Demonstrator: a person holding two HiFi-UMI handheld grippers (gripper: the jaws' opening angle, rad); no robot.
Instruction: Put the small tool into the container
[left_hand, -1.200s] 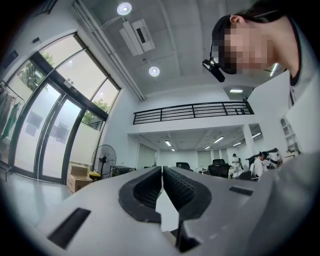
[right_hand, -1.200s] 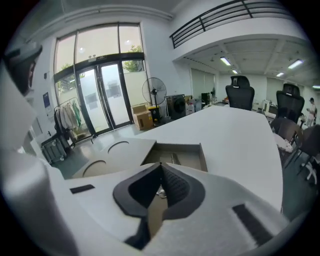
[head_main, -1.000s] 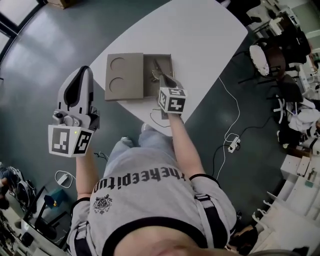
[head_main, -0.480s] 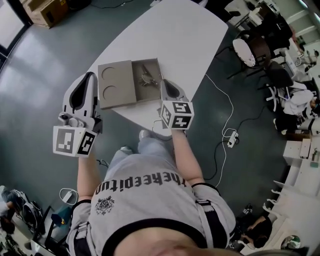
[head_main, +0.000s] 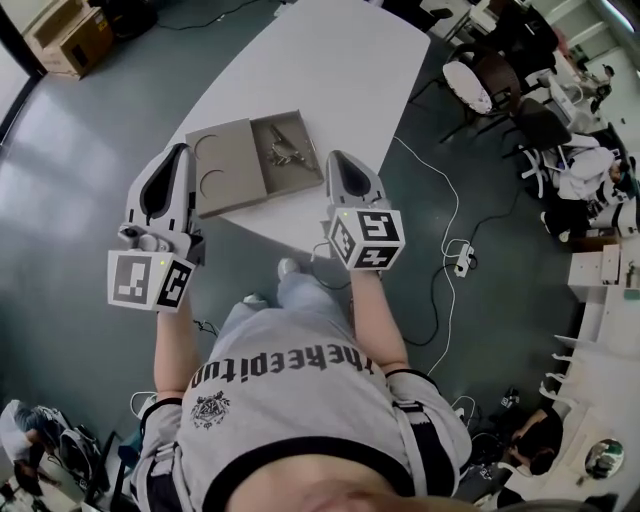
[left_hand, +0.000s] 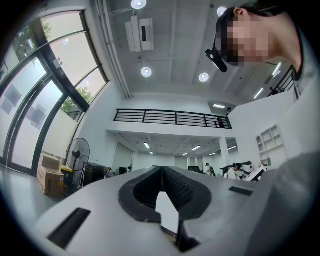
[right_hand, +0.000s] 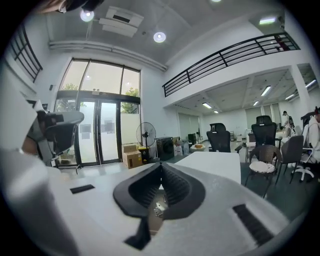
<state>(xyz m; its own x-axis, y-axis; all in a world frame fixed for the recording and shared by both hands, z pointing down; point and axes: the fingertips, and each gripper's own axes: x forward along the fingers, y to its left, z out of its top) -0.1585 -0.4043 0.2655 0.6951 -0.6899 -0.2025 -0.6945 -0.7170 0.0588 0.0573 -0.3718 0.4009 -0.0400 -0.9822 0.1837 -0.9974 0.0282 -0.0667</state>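
The small metal tool lies inside the open cardboard box at the near edge of the white counter. A flat cardboard panel with two round recesses adjoins the box. The right claw, pinched together and empty, is just beside the box. The left claw, likewise closed on nothing, is off the counter's edge.
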